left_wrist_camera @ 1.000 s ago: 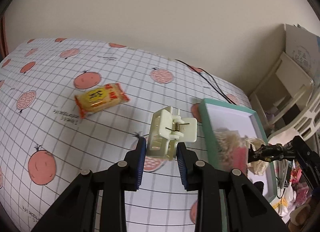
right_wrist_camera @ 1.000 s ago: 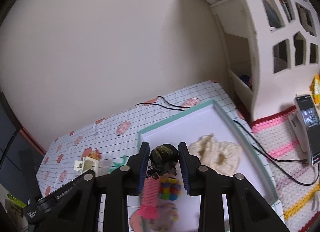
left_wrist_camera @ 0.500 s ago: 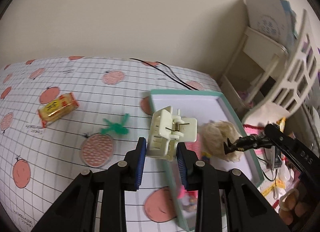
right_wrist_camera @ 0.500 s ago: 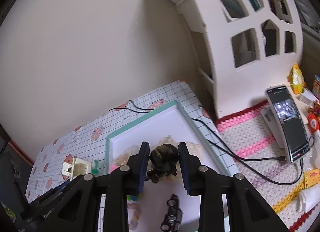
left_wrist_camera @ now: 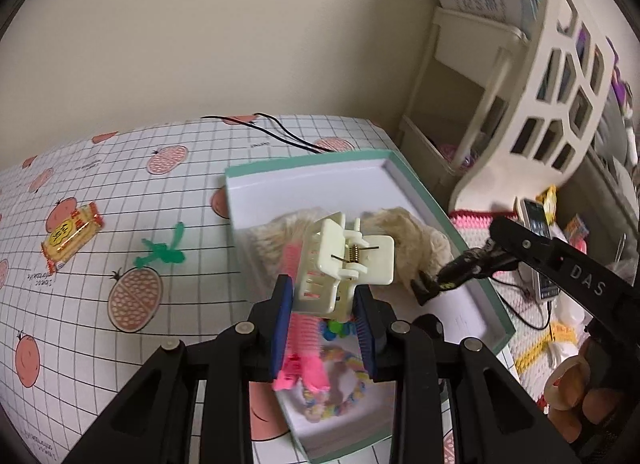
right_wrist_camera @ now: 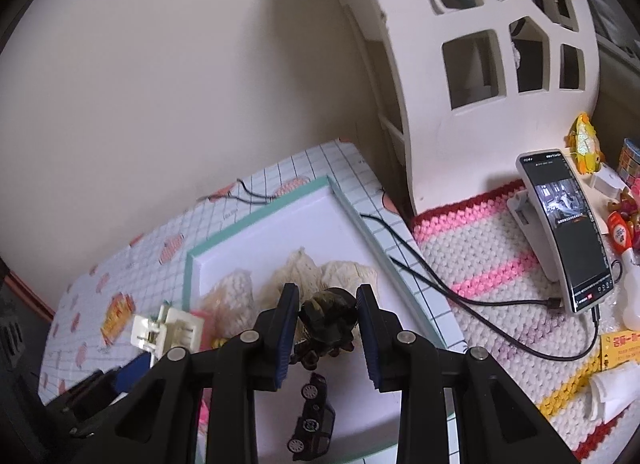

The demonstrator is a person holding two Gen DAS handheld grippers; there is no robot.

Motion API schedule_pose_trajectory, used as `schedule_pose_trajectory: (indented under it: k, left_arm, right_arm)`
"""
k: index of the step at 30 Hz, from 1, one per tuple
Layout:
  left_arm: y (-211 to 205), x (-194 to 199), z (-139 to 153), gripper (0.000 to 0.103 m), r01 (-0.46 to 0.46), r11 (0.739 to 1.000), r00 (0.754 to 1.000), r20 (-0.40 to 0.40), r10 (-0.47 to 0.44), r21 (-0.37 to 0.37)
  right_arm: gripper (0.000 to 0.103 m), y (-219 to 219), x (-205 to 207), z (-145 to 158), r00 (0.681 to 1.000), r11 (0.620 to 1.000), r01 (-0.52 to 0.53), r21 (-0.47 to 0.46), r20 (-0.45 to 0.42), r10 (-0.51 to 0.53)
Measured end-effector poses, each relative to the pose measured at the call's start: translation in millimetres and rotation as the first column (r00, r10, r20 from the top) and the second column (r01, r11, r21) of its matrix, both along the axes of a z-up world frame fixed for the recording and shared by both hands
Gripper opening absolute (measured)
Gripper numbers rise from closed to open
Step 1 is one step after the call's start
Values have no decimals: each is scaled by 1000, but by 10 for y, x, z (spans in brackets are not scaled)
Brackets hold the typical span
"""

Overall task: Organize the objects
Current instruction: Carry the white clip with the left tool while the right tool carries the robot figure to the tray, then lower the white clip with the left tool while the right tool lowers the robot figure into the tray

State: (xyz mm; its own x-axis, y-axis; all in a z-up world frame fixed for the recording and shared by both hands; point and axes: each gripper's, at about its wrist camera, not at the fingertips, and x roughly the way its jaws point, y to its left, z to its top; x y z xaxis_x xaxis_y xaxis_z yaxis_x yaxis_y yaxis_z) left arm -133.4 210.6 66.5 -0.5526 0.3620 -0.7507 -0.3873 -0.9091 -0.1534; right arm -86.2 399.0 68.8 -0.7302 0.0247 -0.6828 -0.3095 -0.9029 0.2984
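Observation:
My left gripper (left_wrist_camera: 322, 302) is shut on a cream plastic hair claw clip (left_wrist_camera: 344, 266) and holds it above the teal-rimmed white tray (left_wrist_camera: 304, 165). In the tray lie a cream knitted scrunchie (left_wrist_camera: 416, 240), a pink comb (left_wrist_camera: 304, 348) and a pastel bead bracelet (left_wrist_camera: 340, 388). My right gripper (right_wrist_camera: 328, 322) is shut on a small dark camouflage toy figure (right_wrist_camera: 328, 312) over the tray (right_wrist_camera: 256, 219), near the scrunchie (right_wrist_camera: 304, 272). A black toy car (right_wrist_camera: 314, 420) sits in the tray below it. The claw clip (right_wrist_camera: 168, 332) shows at the left of the right wrist view.
On the peach-print grid tablecloth (left_wrist_camera: 120, 191) lie a yellow snack packet (left_wrist_camera: 72, 236) and a green plastic piece (left_wrist_camera: 164, 252). A black cable (left_wrist_camera: 276, 133) runs behind the tray. A white shelf unit (right_wrist_camera: 480, 43), a phone on a stand (right_wrist_camera: 564, 227) and a crocheted mat (right_wrist_camera: 492, 260) stand to the right.
My left gripper has carried the claw clip rightward from over the tablecloth to above the tray. My right gripper has moved a little rightward and lower over the tray with the figure.

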Motion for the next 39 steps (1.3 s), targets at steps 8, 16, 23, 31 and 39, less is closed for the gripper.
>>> schedule_pose_trajectory:
  k: [8, 16, 23, 31, 39]
  left_arm:
    - [176, 38, -123, 31, 49, 997, 999, 22, -48, -62]
    - [264, 62, -231, 31, 91, 990, 995, 59, -84, -111]
    - [292, 69, -280, 31, 104, 987, 992, 84, -94, -125]
    - [306, 57, -333, 32, 119, 985, 988, 113, -105, -129]
    - [319, 68, -357, 32, 141, 980, 984, 127, -123, -138]
  right_arm:
    - [32, -104, 9, 9, 1000, 998, -19, 61, 11, 19]
    - [32, -76, 8, -139, 996, 996, -21, 88, 93, 13]
    - [32, -73, 14, -168, 995, 998, -26, 56, 95, 20]
    - [32, -161, -29, -248, 991, 996, -55, 67, 129, 47]
    - [32, -258, -71, -278, 989, 995, -76, 58, 133, 68]
